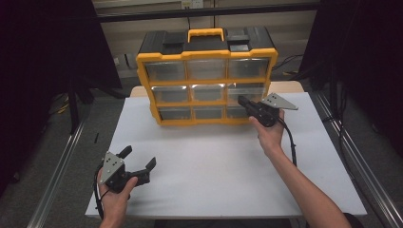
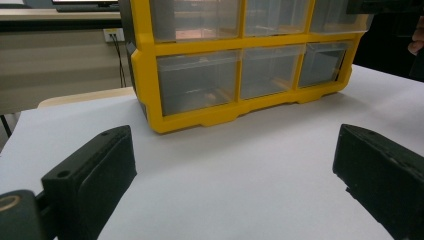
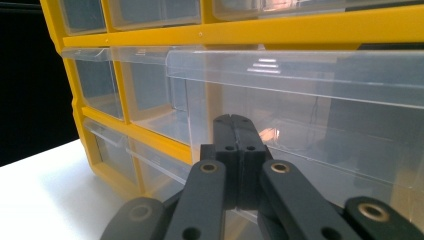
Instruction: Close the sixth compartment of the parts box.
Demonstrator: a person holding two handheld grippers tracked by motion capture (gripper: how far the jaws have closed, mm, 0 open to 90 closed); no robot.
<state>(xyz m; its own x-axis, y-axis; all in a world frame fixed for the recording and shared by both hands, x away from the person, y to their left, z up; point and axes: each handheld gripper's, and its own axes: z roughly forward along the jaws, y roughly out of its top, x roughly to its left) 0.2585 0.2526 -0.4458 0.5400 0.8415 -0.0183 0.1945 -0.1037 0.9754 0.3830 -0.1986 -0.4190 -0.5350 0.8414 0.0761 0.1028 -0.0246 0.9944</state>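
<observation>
Honestly there's no readable text anywhere here. The yellow-and-black plastic drawer cabinet with clear drawers point(image 1: 207, 78), centre top of the high view, carries no label, brand or number I can make out, and the white table top point(image 1: 223, 171) below it is blank too.

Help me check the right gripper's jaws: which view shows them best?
The right gripper view: the right gripper has its jaws pressed shut against the middle-right drawer. The high view shows it small; the left gripper view shows just a dark edge.

Glossy clear plastic drawer point(image 3: 300, 100), matt table point(image 1: 214, 161)
</observation>
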